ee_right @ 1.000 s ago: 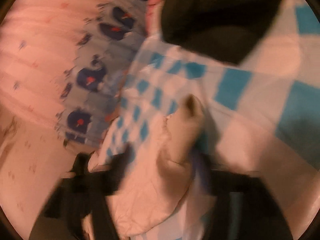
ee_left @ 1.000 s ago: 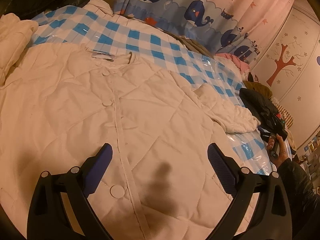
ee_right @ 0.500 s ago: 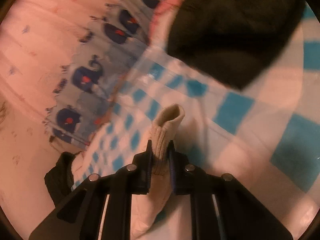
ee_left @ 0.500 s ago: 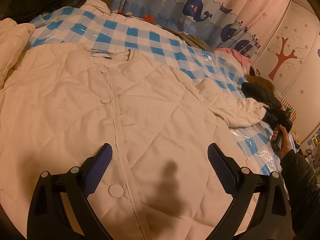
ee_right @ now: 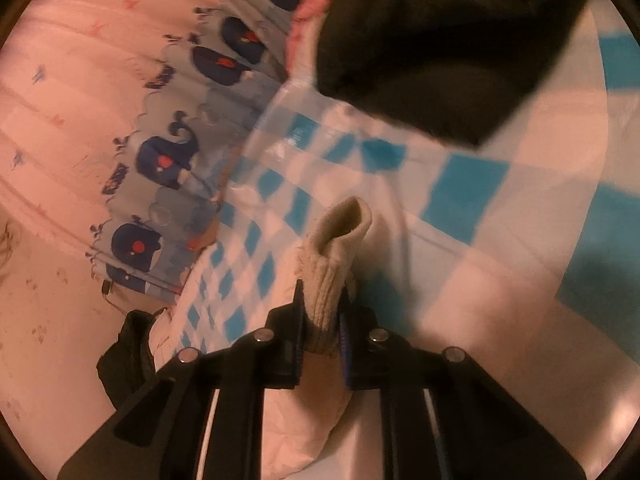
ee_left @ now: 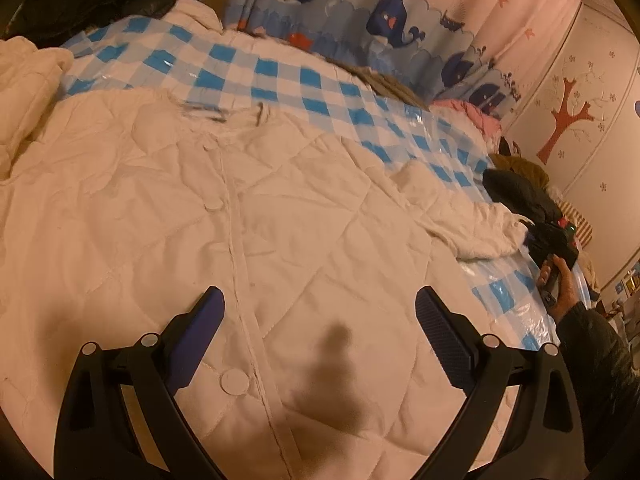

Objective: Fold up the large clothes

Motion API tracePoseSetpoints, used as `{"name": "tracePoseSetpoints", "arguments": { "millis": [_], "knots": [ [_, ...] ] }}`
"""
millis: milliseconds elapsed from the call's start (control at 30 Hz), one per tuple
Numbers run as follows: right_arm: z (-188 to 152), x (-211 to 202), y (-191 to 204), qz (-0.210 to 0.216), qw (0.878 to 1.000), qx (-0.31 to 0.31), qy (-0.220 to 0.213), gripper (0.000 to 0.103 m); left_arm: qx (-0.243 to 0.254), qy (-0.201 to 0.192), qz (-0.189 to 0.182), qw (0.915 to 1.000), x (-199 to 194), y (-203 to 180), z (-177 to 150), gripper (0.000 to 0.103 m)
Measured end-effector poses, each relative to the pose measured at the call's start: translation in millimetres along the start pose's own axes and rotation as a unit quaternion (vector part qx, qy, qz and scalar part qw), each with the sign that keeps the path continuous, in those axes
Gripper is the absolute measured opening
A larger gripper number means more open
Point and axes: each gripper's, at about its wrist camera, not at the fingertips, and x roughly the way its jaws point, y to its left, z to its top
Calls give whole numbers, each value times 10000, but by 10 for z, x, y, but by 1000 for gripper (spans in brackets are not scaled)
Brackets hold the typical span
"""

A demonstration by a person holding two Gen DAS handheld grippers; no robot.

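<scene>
We have the white quilted jacket (ee_left: 248,248) spread front-up on the bed's blue checked cover (ee_left: 280,76), and our right gripper (ee_right: 322,316) is clenched on the ribbed cuff (ee_right: 340,248) of its sleeve. Our left gripper (ee_left: 318,344) hangs released over the button placket, touching nothing. The risk: that knit cuff could stretch or slip from the pads if we pull hard, dragging the body askew. A dark garment (ee_right: 440,40) lies near the sleeve end; the open room is inward, over the jacket's front.
</scene>
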Motion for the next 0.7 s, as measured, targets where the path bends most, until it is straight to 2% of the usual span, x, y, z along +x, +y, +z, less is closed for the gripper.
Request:
{"name": "tracePoseSetpoints", "arguments": {
  "millis": [167, 333, 433, 600, 700],
  "knots": [
    [24, -232, 288, 162, 9996, -39, -207, 14, -103, -545, 166, 9983, -278, 81, 128, 92],
    [-22, -302, 567, 266, 9991, 127, -319, 14, -468, -1091, 503, 9917, -641, 360, 279, 92],
    [-113, -308, 1002, 477, 9984, -73, -306, 14, -543, -1348, 762, 9864, -851, 484, 335, 92],
    [-312, -322, 1856, 891, 9942, -564, -221, 14, -180, -1652, 1327, 9771, -1206, 549, 347, 92],
    [-561, -297, 2480, 1150, 9889, -941, -76, 14, 25, -1852, 1494, 9713, -1444, 602, 326, 92]
  ]
}}
